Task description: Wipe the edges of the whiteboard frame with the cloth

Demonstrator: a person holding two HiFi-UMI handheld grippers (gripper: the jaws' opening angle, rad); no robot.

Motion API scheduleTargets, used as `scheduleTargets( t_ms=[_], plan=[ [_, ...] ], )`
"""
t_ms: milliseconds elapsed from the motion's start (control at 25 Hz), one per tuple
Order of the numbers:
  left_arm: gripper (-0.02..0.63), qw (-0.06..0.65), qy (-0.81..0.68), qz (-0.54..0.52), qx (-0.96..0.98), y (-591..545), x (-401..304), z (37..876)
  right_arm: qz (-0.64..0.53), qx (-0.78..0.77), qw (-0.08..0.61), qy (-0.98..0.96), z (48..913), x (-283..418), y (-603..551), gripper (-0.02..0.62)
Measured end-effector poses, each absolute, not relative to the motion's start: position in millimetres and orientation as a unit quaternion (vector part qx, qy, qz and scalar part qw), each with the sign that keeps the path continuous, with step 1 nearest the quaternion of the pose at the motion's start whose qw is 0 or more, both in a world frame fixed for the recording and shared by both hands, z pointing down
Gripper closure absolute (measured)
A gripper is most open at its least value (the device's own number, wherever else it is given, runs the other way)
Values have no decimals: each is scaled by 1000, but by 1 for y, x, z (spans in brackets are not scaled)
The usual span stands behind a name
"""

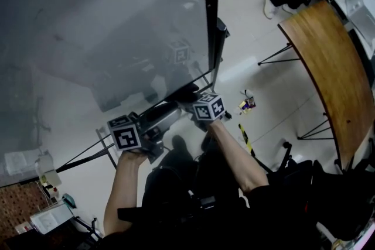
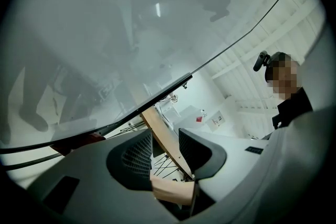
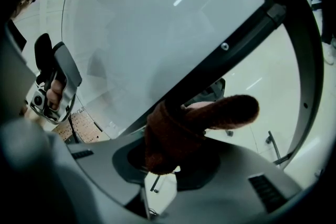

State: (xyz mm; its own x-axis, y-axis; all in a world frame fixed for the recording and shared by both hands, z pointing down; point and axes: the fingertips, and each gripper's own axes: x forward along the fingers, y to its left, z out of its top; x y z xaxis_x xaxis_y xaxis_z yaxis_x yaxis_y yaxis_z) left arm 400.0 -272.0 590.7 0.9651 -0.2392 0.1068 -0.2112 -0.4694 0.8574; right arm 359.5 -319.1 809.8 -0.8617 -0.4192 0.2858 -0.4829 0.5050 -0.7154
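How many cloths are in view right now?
1. A brown cloth is clamped in the right gripper, at the whiteboard's black frame. The left gripper is open and empty. No other shows; the dark head view could hide one.

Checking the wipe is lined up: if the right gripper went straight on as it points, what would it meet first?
Most likely the whiteboard's dark frame: the brown cloth clamped in the right gripper seems to sit right at that bar, though contact is hard to judge.
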Motion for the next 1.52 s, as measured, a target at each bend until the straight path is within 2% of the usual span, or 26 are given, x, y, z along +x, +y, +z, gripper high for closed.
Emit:
scheduleTargets(
  t_ms=[400, 600, 960, 1200, 1520],
  plan=[
    [451, 490, -44, -62, 868, -240, 354, 553, 460, 292, 31, -838, 813, 331, -292, 508],
    [440, 473, 5, -85, 877, -219, 327, 529, 480, 339, -39, -809, 779, 342, -272, 508],
    [440, 419, 77, -150, 892, -198, 275, 455, 422, 418, -219, -774, 635, 384, -222, 507],
    [440, 357, 86, -192, 910, -185, 250, 411, 379, 405, -308, -773, 536, 397, -182, 508],
    [440, 301, 30, -232, 924, -172, 246, 346, 293, 328, -383, -812, 415, 407, -156, 508]
  ],
)
